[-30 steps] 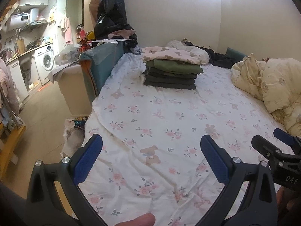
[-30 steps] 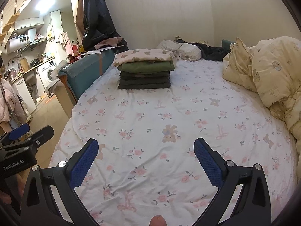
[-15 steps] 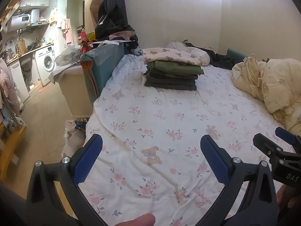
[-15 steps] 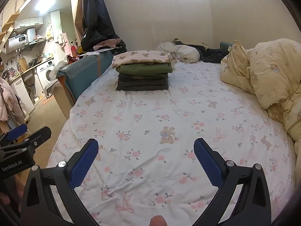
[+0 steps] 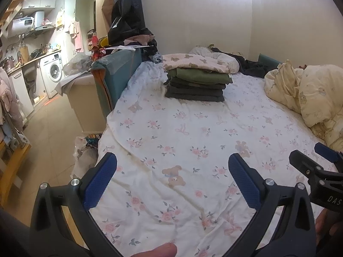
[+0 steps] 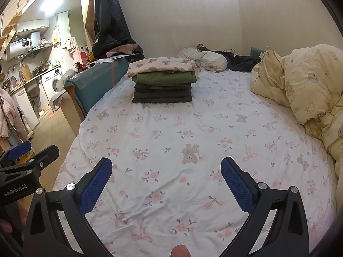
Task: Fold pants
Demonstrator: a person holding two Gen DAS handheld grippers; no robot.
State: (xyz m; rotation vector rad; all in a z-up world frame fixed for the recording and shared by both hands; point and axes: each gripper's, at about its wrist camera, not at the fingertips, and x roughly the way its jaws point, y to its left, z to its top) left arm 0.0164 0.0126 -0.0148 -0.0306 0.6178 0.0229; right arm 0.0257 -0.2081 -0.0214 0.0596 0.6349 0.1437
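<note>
Both my left fingers [image 5: 172,180] and right fingers [image 6: 166,178] gape wide, holding nothing; reaching ahead carelessly, I could topple the folded stack [image 6: 163,85] on the bed [image 6: 193,141].

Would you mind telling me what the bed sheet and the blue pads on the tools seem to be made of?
The bed sheet looks like thin matte woven cotton: it creases finely and carries a printed bear-and-flower pattern. The blue pads on the right tool appear to be rubber or soft plastic, judging by their dotted, non-glossy grip texture; the left tool has the same.
</note>
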